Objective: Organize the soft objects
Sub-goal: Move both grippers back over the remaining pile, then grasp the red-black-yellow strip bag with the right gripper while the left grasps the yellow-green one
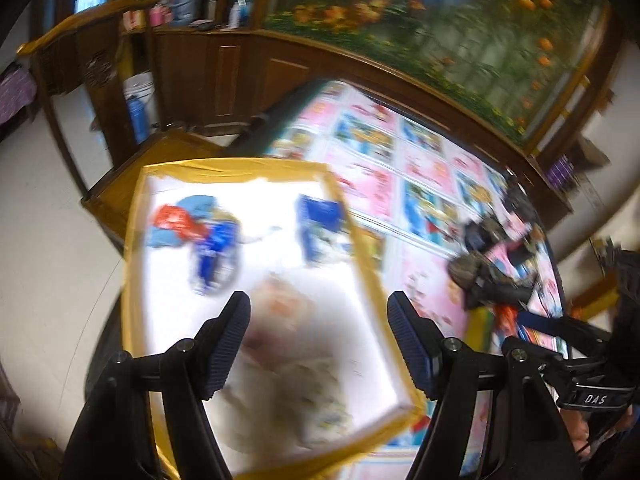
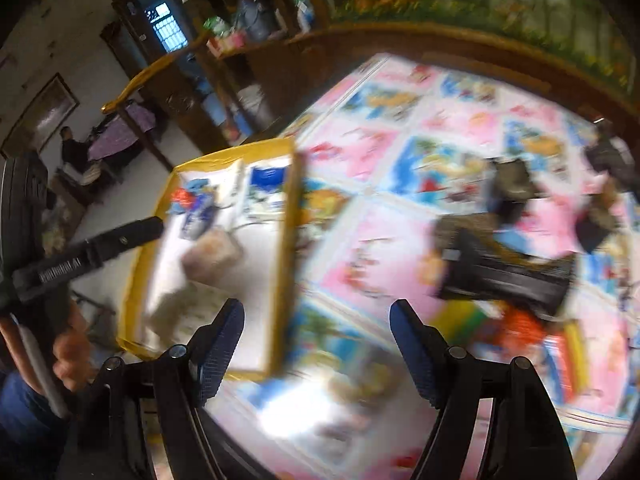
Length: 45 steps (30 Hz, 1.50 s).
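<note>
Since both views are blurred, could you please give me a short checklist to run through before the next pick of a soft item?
1. Left tool empty and open: ok, nothing between its fingers.
2. Right tool empty and open: ok, nothing between its fingers.
3. Yellow-rimmed tray has free white floor: ok.
4. Items already in the tray, such as the blue packet, lie inside the rim: ok.
5. Dark soft pile on the patterned cover awaits sorting, apart from the tray: ok.
6. Which piece of the pile lies on top: cannot tell, too blurred.
</note>
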### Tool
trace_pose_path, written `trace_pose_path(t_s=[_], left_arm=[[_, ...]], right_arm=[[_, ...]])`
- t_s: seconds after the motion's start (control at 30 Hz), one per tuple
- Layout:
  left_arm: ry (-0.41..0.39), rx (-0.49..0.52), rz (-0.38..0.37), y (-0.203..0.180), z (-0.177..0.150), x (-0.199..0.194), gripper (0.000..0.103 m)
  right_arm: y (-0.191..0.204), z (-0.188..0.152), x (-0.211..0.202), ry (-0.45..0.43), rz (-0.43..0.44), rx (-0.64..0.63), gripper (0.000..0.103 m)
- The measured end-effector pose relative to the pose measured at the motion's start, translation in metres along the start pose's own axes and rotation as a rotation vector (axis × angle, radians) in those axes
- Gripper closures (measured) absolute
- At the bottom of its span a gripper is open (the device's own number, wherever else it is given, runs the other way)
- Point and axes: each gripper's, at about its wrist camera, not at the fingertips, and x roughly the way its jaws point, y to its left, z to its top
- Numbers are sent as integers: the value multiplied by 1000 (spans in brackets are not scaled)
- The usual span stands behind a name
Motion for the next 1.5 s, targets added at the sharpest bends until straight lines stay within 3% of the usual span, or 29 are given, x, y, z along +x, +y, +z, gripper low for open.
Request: trace_pose_path(t_s=[0.1,0.23,0.3,0.37,0.4,0.43,0.57,0.87,0.93,1.03,1.13,1.27,1.3,1.37,1.5], left_arm=[[29,55,-54,-35,-10,2,33],[69,151,-117,-90,-22,12,33],[104,186,-152,-116,-30,23,31],[134,215,-169,-137,-38,34,29],[151,228,-178,-146,-42,39,28],[175,239,-187,-155,-45,47,26],[242,248,-213,-181,-60,68,26],[268,258,-193,-199,-67,80,26],[266,256,-183,-200,-67,81,26],[273,244,-172,-197,-66,84,26],[278,240,-162,-194,-67,86,26],[286,245,-154,-193,-66,92,26],[289,250,-152,-194,-66,94,26],[299,266,-135,-196,-65,100,25],[334,280,-122,-200,-63,117,25]], right_arm=[[-35,-36,-22,-47,-68,31,24],[-89,-76,-49,-112,-27,141,24],[-108,-88,-55,-88,-81,152,25],[-124,-93,-52,5,-185,129,25],[-135,-96,-49,58,-235,133,34],[-144,-98,-49,74,-245,142,47],[-180,-107,-54,103,-245,190,49],[-195,-76,-23,127,-236,38,46],[-197,-67,-9,141,-214,-4,39],[-200,-58,11,153,-212,-49,35],[-205,-53,29,189,-233,-73,32],[-210,-51,40,224,-198,-61,32],[-207,-52,42,232,-203,-74,34],[-203,-55,39,227,-199,-76,53],[-203,-64,24,222,-177,36,57]])
